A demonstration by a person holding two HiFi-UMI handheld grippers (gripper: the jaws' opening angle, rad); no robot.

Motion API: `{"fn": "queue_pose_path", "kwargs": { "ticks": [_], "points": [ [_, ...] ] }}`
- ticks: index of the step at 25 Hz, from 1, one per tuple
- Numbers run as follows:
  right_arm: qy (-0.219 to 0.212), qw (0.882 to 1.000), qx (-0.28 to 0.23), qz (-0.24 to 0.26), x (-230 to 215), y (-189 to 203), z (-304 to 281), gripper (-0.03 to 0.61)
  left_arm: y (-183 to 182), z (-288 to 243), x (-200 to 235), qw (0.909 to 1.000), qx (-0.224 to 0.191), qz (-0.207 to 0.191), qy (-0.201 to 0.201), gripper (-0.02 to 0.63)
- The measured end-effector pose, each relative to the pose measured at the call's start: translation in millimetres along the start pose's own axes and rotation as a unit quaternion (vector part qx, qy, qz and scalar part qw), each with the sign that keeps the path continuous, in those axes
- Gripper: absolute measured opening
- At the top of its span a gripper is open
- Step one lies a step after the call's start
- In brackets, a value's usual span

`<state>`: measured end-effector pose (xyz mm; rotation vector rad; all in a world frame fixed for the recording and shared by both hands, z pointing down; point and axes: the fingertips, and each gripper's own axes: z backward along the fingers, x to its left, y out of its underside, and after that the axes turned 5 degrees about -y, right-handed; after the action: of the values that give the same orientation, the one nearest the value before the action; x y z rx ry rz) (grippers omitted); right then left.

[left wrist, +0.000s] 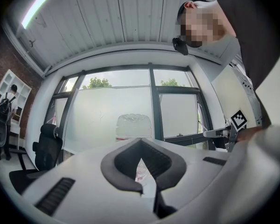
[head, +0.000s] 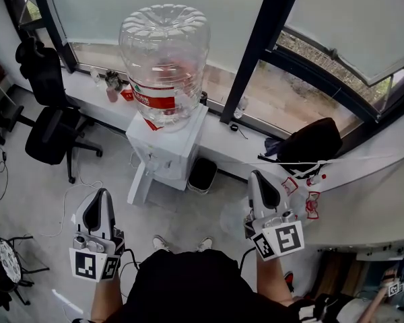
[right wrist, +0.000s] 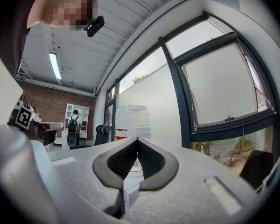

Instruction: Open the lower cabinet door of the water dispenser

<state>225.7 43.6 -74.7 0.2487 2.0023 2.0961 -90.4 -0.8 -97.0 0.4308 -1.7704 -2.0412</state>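
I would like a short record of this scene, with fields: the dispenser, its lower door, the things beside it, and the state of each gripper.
dispenser: white water dispenser at the window sill, with a large clear bottle on top
lower door: state cannot be told from this steep angle
beside it: in the head view, black bin at its right, black office chair further left
left gripper: fingers together, nothing held, apart from the dispenser
right gripper: fingers together, nothing held, apart from the dispenser

Black office chair [head: 50, 136] standing at nine o'clock; black waste bin [head: 202, 175] sitting at six; black bag [head: 313, 142] lying at three.
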Motion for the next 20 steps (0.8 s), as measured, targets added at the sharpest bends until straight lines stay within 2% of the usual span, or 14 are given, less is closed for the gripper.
{"fn": "queue_pose_path", "kwargs": {
  "ticks": [10, 20],
  "points": [
    [-0.006, 1.000, -0.002, 0.018, 3.1, -5.2, -6.9, 0.005, -6.3, -9.7, -3.0, 0.9999, -0.008, 0.002, 0.013, 0.008],
    [-0.016, 1.000, -0.004, 0.020, -2.0, -6.1, -17.2, 0.005, -0.3, -14.8, -1.1, 1.0000, 0.000, -0.006, 0.005, 0.008]
  ]
}}
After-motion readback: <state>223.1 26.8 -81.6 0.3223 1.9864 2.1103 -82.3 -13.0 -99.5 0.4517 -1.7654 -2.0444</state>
